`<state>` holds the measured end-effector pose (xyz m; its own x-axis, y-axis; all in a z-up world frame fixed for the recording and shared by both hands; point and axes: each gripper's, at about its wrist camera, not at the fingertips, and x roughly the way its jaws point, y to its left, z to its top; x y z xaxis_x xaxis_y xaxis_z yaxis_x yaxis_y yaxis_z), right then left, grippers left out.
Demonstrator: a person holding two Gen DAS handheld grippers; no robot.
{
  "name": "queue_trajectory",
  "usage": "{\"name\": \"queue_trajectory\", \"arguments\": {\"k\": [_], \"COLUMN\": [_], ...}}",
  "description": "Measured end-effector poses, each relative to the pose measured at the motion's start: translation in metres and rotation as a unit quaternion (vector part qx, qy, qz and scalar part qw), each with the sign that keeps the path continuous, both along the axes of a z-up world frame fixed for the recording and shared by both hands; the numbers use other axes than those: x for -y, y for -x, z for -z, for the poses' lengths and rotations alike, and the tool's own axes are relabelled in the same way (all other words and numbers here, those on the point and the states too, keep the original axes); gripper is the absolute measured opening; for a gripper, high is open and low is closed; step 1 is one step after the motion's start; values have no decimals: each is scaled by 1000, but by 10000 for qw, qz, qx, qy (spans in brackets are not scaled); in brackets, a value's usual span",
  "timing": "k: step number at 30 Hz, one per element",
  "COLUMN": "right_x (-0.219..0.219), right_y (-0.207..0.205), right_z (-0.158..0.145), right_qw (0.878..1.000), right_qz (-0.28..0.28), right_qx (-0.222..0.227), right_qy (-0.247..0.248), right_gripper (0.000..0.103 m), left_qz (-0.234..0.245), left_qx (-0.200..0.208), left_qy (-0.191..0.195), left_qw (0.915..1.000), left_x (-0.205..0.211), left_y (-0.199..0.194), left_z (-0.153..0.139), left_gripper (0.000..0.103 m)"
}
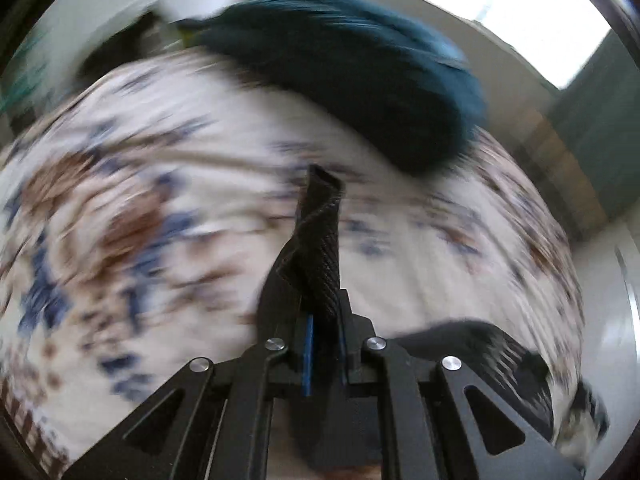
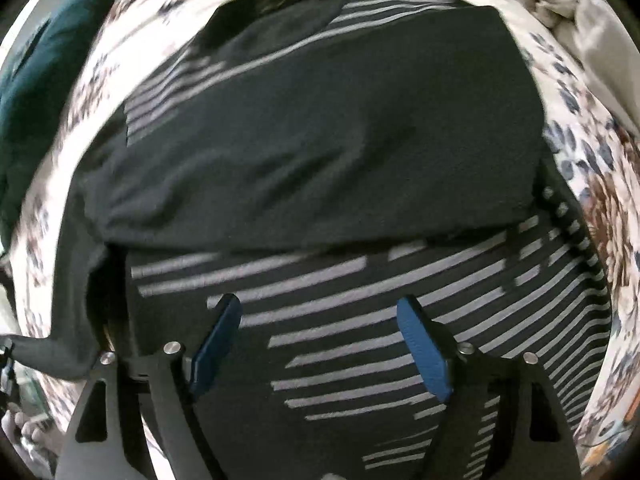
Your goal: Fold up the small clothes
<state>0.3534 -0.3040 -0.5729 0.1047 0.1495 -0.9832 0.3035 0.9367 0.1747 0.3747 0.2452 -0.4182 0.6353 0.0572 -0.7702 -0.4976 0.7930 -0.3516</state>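
Note:
A dark garment with grey stripes (image 2: 360, 320) lies spread on a floral bedsheet (image 2: 592, 168), with a plain dark panel (image 2: 320, 140) folded over its far half. My right gripper (image 2: 320, 312) is open just above the striped part, its blue pads (image 2: 424, 352) wide apart and empty. My left gripper (image 1: 322, 312) is shut on a twisted strip of dark ribbed fabric (image 1: 320, 236) that sticks up between the fingers. More of the striped garment (image 1: 488, 344) shows at the lower right of the left wrist view. That view is motion-blurred.
A dark teal cloth (image 1: 360, 64) lies heaped at the far side of the floral sheet (image 1: 140, 184); it also shows in the right wrist view (image 2: 36, 92). A pale crumpled cloth (image 2: 592, 28) lies at the top right. A bright window (image 1: 500, 12) is beyond the bed.

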Motion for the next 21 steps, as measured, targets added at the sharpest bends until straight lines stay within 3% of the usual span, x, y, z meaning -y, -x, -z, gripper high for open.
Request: {"name": "queue_trajectory", "arguments": {"k": [4, 8, 11, 12, 13, 14, 15, 16, 17, 18, 21], "right_x": [40, 83, 103, 115, 115, 127, 138, 134, 143, 145, 148], "right_y": [-2, -14, -26, -27, -33, -34, -35, -42, -44, -47, -55], "right_z": [-10, -22, -31, -35, -36, -40, -43, -40, -43, -44, -48], "right_qw": [9997, 9991, 9989, 9988, 9987, 9987, 9987, 9987, 9987, 9987, 9984], "right_qz": [235, 346, 237, 213, 213, 218, 239, 264, 303, 346, 420], "right_qx": [26, 166, 284, 307, 310, 302, 285, 276, 273, 285, 373], "right_qy": [-28, 164, 292, 324, 341, 355, 349, 339, 292, 236, -38], "right_gripper": [82, 82, 82, 82, 82, 82, 82, 82, 82, 82, 82], "left_qz": [1172, 2317, 2767, 2820, 2878, 2901, 2907, 2913, 2872, 2760, 2317], "left_qx": [98, -92, -412, -432, -400, -357, -331, -376, -430, -435, -564], "left_qy": [207, 689, 898, 911, 935, 922, 848, 704, 551, 413, -106], "left_qw": [9928, 9703, 9559, 9541, 9523, 9519, 9525, 9533, 9553, 9593, 9711], "left_x": [114, 253, 337, 356, 369, 375, 375, 373, 364, 353, 310], "left_y": [-55, -91, -97, -98, -100, -100, -98, -98, -97, -94, -80], "left_z": [-13, -9, -3, -2, -1, -2, -2, -1, 1, 1, 9], "left_gripper": [7, 8, 16, 26, 36, 39, 52, 81, 92, 99, 99]}}
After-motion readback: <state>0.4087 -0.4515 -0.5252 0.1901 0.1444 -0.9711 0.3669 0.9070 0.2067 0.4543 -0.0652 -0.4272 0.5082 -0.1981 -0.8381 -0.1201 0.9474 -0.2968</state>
